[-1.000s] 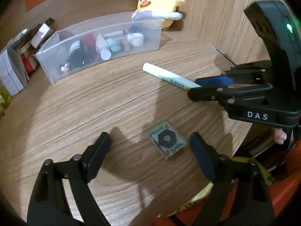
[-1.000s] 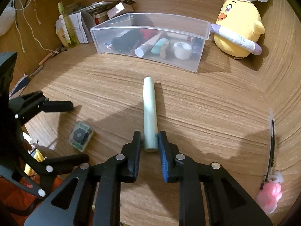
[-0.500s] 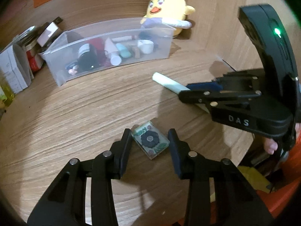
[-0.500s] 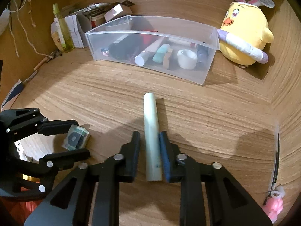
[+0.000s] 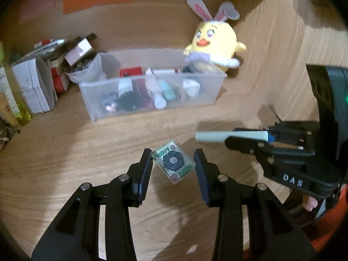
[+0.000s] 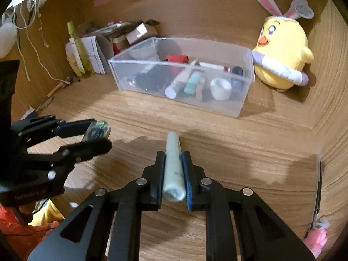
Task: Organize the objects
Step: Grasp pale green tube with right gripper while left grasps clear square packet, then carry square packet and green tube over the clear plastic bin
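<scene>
My left gripper [image 5: 172, 153] is shut on a small clear box with a dark flower print [image 5: 173, 161], held tilted just above the wooden table. In the right wrist view that box [image 6: 97, 129] sits between the left gripper's fingers [image 6: 100, 133] at the left. My right gripper [image 6: 173, 154] is shut on a pale green tube [image 6: 174, 169], which points forward and is off the table. The left wrist view shows the tube [image 5: 213, 137] sticking out leftward from the right gripper [image 5: 231, 135]. A clear plastic bin [image 6: 235, 106] [image 5: 208, 95] with several small items stands farther back.
A yellow plush chick with rabbit ears [image 6: 282, 50] [image 5: 213, 43] leans behind the bin's right end. Cartons and a yellow-green bottle [image 6: 80, 50] crowd the back left. A pink object on a black cable [image 6: 315, 239] lies at the right, by the wooden side wall.
The left gripper's jaws closed on the small box and raised it off the table. The right gripper took the tube deeper between its pads and lifted it. Both moved toward the bin.
</scene>
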